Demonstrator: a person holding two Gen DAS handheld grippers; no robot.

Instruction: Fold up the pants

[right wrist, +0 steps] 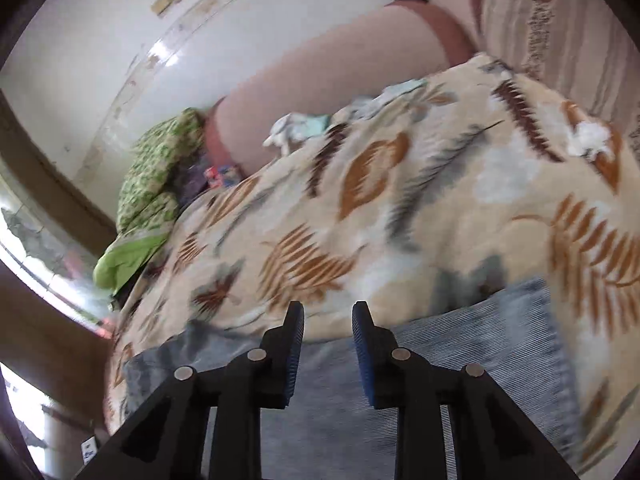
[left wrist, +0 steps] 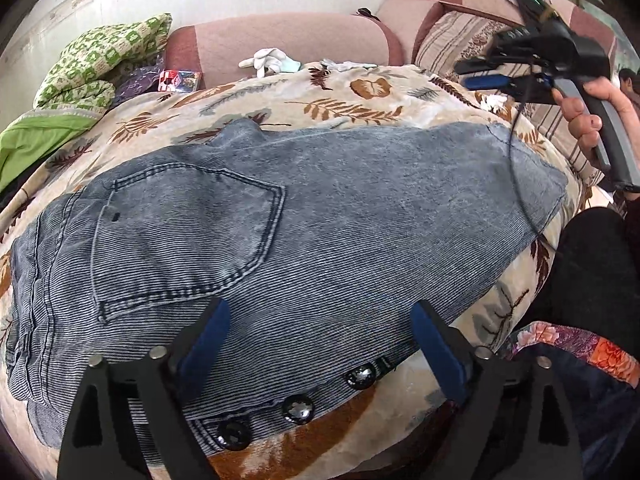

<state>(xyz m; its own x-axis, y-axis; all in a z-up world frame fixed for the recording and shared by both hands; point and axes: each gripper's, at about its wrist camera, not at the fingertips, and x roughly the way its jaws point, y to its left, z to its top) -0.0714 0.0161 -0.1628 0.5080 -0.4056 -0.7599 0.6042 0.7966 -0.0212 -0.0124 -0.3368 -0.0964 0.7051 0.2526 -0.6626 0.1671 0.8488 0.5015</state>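
The pants (left wrist: 280, 220) lie flat on the leaf-print blanket (left wrist: 360, 92), long axis running left to right, directly beneath your left gripper (left wrist: 320, 320), which is spread wide and holding nothing. Your right gripper (right wrist: 328, 320) hovers at the right-hand end, jaws partly parted, seemingly empty through the blur.

text: none legible | labels: none | numbers: none

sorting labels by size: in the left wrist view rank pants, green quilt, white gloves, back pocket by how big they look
1. pants
2. back pocket, inflated by nearness to the camera
3. green quilt, farther off, so its rank against the pocket is unsure
4. white gloves
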